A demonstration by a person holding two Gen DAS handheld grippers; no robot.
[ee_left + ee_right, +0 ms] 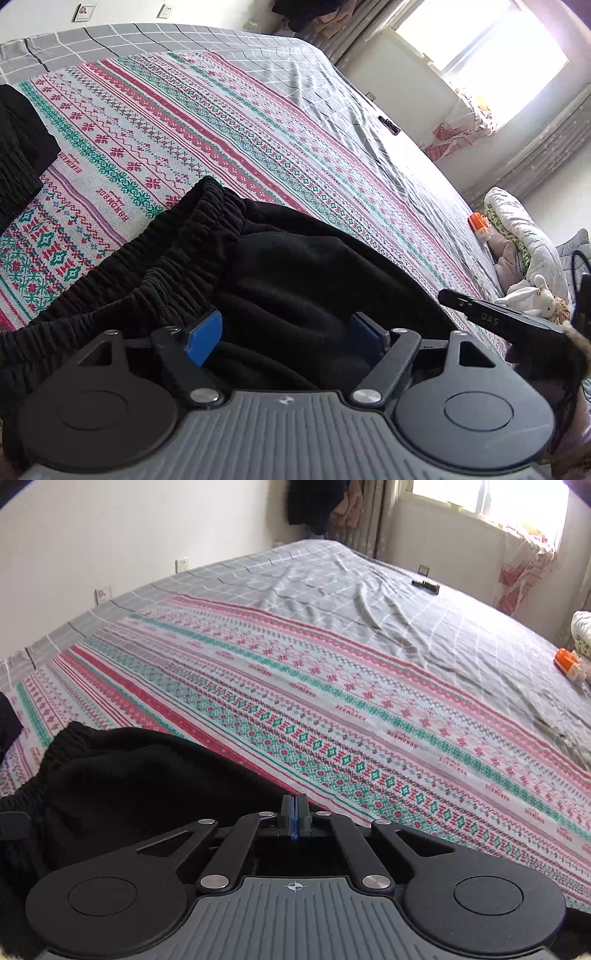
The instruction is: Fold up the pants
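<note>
Left gripper [284,332] gapes over the black pants [295,273] at lower centre. Right gripper [293,814] is pinched together, apparently on nothing — the cloth may slump unfolded.

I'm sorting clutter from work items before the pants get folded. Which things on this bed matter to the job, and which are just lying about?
For the job: black pants, left gripper, right gripper.

Lying about: black remote, orange item, stuffed toy, rolled quilt, other dark garment.
</note>
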